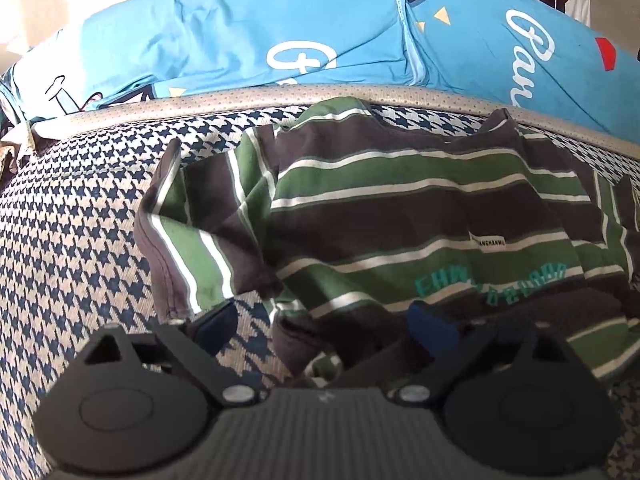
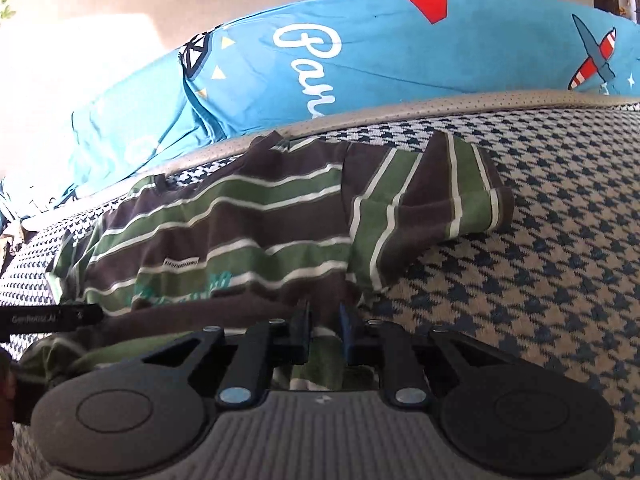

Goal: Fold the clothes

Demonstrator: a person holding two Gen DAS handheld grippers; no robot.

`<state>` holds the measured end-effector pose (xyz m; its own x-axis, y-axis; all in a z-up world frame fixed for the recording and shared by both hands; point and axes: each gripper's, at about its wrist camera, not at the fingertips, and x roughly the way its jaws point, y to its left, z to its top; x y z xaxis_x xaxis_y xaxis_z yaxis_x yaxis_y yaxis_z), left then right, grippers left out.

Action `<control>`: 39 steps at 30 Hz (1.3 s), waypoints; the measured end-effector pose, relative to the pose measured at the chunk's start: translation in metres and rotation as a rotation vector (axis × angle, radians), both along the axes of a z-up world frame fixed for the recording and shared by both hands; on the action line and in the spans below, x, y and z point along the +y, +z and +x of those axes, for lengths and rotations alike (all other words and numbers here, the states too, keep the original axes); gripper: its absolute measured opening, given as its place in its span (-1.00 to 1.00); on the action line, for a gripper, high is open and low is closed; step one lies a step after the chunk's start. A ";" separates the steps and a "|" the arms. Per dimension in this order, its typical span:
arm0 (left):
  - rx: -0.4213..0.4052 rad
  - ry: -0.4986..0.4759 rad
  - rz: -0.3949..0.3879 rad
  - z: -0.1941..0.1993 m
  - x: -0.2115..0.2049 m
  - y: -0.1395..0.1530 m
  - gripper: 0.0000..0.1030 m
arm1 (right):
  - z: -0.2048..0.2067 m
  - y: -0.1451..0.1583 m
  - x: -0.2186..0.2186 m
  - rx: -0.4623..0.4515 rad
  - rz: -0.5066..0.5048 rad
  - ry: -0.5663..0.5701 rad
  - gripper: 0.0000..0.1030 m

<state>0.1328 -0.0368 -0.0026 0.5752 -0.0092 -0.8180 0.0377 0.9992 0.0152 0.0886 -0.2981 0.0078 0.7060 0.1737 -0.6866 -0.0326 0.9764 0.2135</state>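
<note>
A green, brown and white striped T-shirt (image 1: 400, 216) lies spread on a houndstooth-patterned surface (image 1: 80, 240); it also shows in the right wrist view (image 2: 240, 232). My left gripper (image 1: 324, 328) is open, its jaws wide apart over the shirt's near edge, where a bunched fold lies between them. My right gripper (image 2: 325, 328) is shut on the shirt's near edge, with striped cloth pinched between its narrow-set fingers. Part of the left gripper's body (image 2: 48, 318) shows at the far left of the right wrist view.
A blue printed quilt (image 1: 280, 32) lies bunched along the far side beyond a grey piped border (image 1: 240, 96); it also shows in the right wrist view (image 2: 400, 52). The houndstooth surface (image 2: 540, 280) stretches to the right of the shirt.
</note>
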 end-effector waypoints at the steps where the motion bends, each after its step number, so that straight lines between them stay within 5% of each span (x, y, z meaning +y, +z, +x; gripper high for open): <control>1: -0.001 -0.003 0.001 0.000 -0.001 0.000 0.86 | 0.001 0.002 -0.002 -0.004 0.008 -0.003 -0.67; 7: -0.013 -0.031 0.008 -0.003 -0.009 0.002 0.87 | -0.009 0.022 -0.025 -0.028 0.069 -0.024 -0.66; 14: -0.037 -0.041 0.003 -0.008 -0.013 0.009 0.87 | -0.036 0.034 -0.040 -0.005 0.047 0.053 -0.36; 24: -0.068 -0.042 -0.028 -0.014 -0.018 0.015 0.89 | -0.063 0.015 -0.036 0.054 0.014 0.179 -0.36; 27: -0.070 -0.050 -0.038 -0.015 -0.019 0.015 0.90 | -0.060 0.009 -0.032 0.063 0.036 0.200 -0.12; 32: -0.068 -0.064 -0.049 -0.015 -0.022 0.016 0.90 | -0.054 0.001 -0.021 0.053 0.004 0.192 -0.11; 33: -0.067 -0.069 -0.050 -0.015 -0.022 0.016 0.90 | -0.053 0.001 -0.020 0.053 0.010 0.193 -0.12; 35: -0.069 -0.076 -0.051 -0.016 -0.022 0.017 0.90 | -0.052 0.001 -0.018 0.049 0.021 0.200 -0.55; 37: -0.075 -0.079 -0.052 -0.017 -0.021 0.018 0.90 | -0.052 0.005 -0.017 0.037 0.024 0.216 -0.76; 39: -0.082 -0.084 -0.056 -0.018 -0.021 0.019 0.90 | -0.052 0.010 -0.020 0.022 0.059 0.219 -0.82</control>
<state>0.1148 -0.0576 0.0167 0.6350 -0.1048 -0.7653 0.1224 0.9919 -0.0342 0.0365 -0.3178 0.0174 0.6317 0.3616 -0.6857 -0.2371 0.9323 0.2732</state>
